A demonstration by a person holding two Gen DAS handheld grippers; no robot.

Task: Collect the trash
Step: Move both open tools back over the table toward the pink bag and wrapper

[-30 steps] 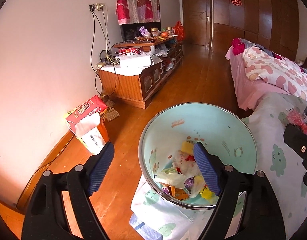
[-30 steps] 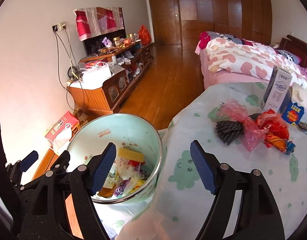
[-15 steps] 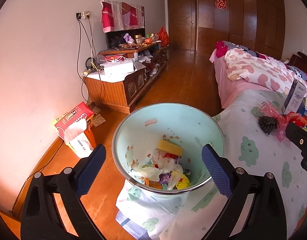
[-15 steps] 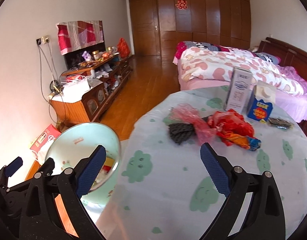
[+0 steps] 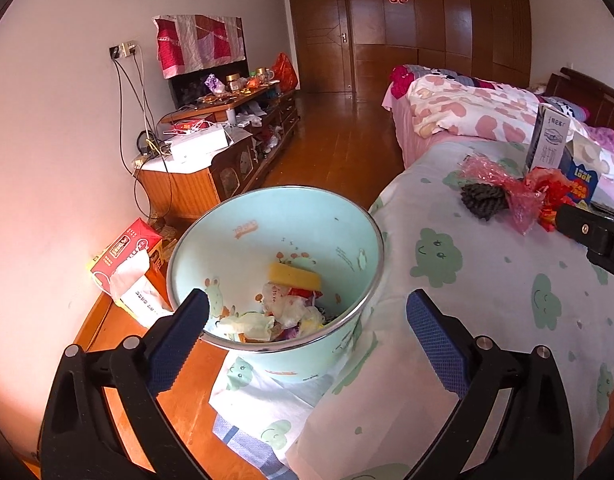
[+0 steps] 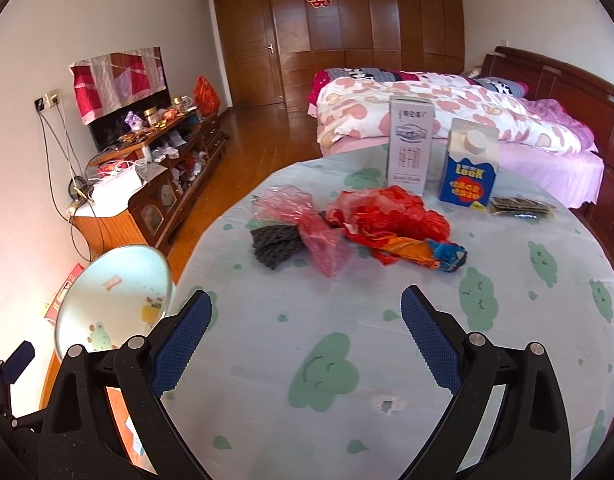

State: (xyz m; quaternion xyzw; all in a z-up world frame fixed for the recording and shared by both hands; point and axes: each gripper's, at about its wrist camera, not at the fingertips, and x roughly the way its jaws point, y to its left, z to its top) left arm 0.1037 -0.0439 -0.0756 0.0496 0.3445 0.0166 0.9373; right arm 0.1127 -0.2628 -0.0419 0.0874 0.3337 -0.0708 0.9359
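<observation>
Both grippers spread wide and empty, left gripper [image 5: 307, 320] over trash bin [image 5: 347, 216] (mouth tilted toward camera), right gripper [image 6: 307, 320] facing wrapper pile [image 6: 387, 228] on table [image 6: 507, 320], lying left-right.

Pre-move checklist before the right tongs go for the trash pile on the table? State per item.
1. Right tongs open and holding nothing: ok.
2. Left tongs open and holding nothing: ok.
3. Trash still to collect: pink plastic wrap, black mesh piece and red wrapper lie bunched on the table, ahead of the right tongs: ok.
4. Whether those three pieces are tangled or only touching: cannot tell.
5. Bin mouth open, beside the table edge, trash in the bottom with room above: ok.
6. Upright white carton and blue carton stand just behind the pile, risk of a knock: not ok.
</observation>
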